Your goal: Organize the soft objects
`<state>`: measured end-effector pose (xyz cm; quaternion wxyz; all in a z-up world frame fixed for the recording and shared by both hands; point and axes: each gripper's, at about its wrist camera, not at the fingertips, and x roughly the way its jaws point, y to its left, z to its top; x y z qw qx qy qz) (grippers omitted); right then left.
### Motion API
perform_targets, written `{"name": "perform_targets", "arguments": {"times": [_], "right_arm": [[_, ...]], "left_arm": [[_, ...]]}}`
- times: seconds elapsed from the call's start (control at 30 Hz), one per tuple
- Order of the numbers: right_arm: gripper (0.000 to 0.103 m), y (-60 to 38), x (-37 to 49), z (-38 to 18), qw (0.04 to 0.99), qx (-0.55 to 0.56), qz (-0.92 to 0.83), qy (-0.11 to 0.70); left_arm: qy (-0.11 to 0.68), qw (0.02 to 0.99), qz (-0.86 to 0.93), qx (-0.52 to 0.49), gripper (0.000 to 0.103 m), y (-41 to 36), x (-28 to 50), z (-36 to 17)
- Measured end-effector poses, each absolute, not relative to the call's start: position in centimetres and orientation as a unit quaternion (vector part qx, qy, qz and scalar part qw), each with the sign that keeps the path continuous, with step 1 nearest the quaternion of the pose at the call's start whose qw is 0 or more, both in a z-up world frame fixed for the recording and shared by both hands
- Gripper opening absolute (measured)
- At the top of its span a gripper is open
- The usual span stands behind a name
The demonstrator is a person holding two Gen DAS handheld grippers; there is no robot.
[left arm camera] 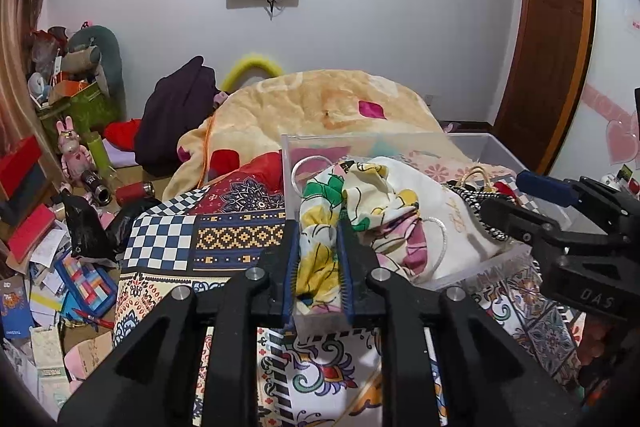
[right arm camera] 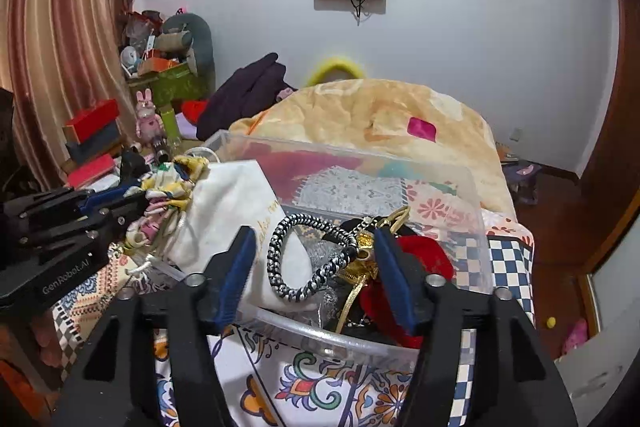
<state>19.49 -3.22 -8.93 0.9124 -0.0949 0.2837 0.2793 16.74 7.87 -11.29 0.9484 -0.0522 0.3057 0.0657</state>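
One tool (left arm camera: 318, 259) pinches floral cloth (left arm camera: 320, 227) over bin rim (left arm camera: 480, 269).

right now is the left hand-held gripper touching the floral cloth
Touching. The left wrist view shows the left hand-held gripper shut on the yellow-and-green floral cloth, both blue pads pressing its bunched fabric.
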Motion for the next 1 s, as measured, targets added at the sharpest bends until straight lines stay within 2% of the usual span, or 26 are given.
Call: {"name": "perform_targets", "arguments": {"times": [0.13, 0.4, 0.6, 0.67, 0.83, 0.93, 1.0], "right_arm": [[0.061, -3.8, 18.9, -7.8, 0.917, -0.09, 0.278, 0.272], [0.061, -6.0, 16.4, -3.3, 0.932, -0.062, 0.282, 0.218], [0.062, -8.0, 13.9, 0.2, 0.943, -0.035, 0.285, 0.171], [0.07, -8.7, 13.0, 1.1, 0.946, -0.028, 0.284, 0.156], [0.074, -10.2, 10.3, 2.8, 0.95, -0.016, 0.286, 0.12], [0.087, -10.8, 9.2, 3.3, 0.953, -0.011, 0.285, 0.103], [0.091, -11.0, 8.5, 3.3, 0.953, -0.009, 0.287, 0.095]], "left_arm": [[0.293, 0.952, 0.051, -0.068, 0.03, 8.1, 15.7, -10.0], [0.232, 0.971, 0.016, -0.062, 0.031, 6.5, 12.0, -4.6], [0.176, 0.983, -0.007, -0.048, 0.042, 4.5, 8.8, -0.4], [0.157, 0.987, -0.013, -0.042, 0.049, 3.7, 7.5, 0.9], [0.121, 0.992, -0.024, -0.04, 0.062, 2.6, 5.0, 3.3], [0.102, 0.993, -0.03, -0.046, 0.071, 2.3, 3.4, 4.2], [0.092, 0.994, -0.026, -0.044, 0.075, 2.1, 2.7, 4.6]]}}
